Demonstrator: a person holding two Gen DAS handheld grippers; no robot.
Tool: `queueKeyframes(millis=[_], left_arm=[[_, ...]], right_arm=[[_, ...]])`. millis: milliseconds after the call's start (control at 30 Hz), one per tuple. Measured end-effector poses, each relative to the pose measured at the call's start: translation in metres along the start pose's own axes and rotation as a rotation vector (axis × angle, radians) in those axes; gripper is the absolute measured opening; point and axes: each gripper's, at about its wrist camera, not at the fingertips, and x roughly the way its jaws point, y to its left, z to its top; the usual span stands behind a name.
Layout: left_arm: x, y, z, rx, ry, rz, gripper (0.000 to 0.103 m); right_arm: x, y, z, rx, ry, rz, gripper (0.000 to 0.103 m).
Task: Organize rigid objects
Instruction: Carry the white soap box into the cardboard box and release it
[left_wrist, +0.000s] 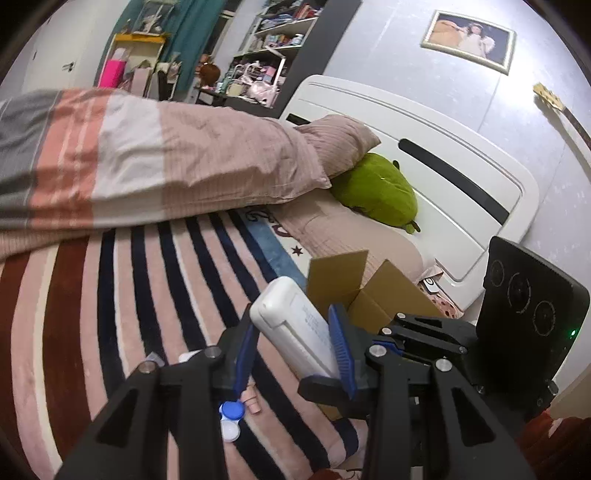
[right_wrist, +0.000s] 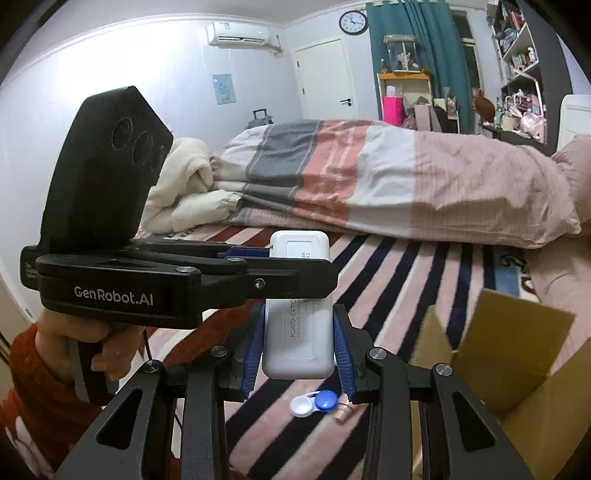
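Bedroom w/ pale walls: white door, wall clock (right_wrist: 353, 22) and AC unit (right_wrist: 242, 35) on the far wall, teal curtain (right_wrist: 424, 55), cluttered shelves far right. Bed takes most of both views, covered by a pink blanket with navy and dark-red stripes (left_wrist: 122, 295). Folded pink-grey-white striped duvet (right_wrist: 369, 181) lies across the far side; cream comforter bundle (right_wrist: 184, 188) sits at its left end. White headboard (left_wrist: 424, 155) w/ pink pillow (left_wrist: 336, 144) and green plush toy (left_wrist: 376, 192) against it.

Open brown cardboard box (right_wrist: 513, 354) sits on the blanket at near right, flaps up; in the left wrist view it's partly hidden behind the grippers.

Left gripper (right_wrist: 288, 254) reaches in from the left, held by a hand in an orange sleeve; its black body blocks the near-left of the right wrist view. Right gripper (right_wrist: 297, 339) comes from below. Both are clenched on the same white rectangular plastic device with rounded corners (right_wrist: 297, 332), held up off the blanket: left tongs pinch the far end, right tongs the near end.

Small blue-and-white contact lens case (right_wrist: 314, 402) lies on the blanket under the device, just left of the box. Tiny pinkish item beside it, too blurred to tell.
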Motion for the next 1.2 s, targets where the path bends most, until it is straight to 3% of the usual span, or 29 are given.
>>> queueKeyframes(millis=[233,500,700,733,767,867,1000,1200], left_arm=[[0.036,-0.038,0.017,0.043,0.043,-0.066,0.035],[0.109,-0.076,0.023,0.061,0.167,-0.151,0.035],[0.144,-0.086,0.018,0.066,0.245,-0.147,0.035],[0.149,-0.086,0.017,0.066,0.263,-0.135,0.039],[0.152,-0.087,0.016,0.069,0.270,-0.126,0.050],[0.145,-0.086,0.016,0.094,0.249,-0.088,0.072],[0.111,-0.069,0.023,0.077,0.181,-0.068,0.075],[0.040,-0.026,0.023,0.072,0.069,0.089,0.082]], right_arm=[[-0.031,-0.034,-0.005,0.034,-0.001,-0.074,0.031],[-0.051,-0.090,-0.029,0.105,0.082,-0.173,0.031],[-0.047,-0.116,-0.042,0.135,0.169,-0.212,0.031],[-0.045,-0.119,-0.044,0.139,0.184,-0.226,0.031],[-0.043,-0.122,-0.045,0.144,0.198,-0.245,0.031],[-0.040,-0.125,-0.046,0.141,0.225,-0.284,0.038],[-0.044,-0.114,-0.040,0.118,0.203,-0.268,0.044],[-0.029,-0.055,-0.017,0.030,0.142,-0.129,0.044]])
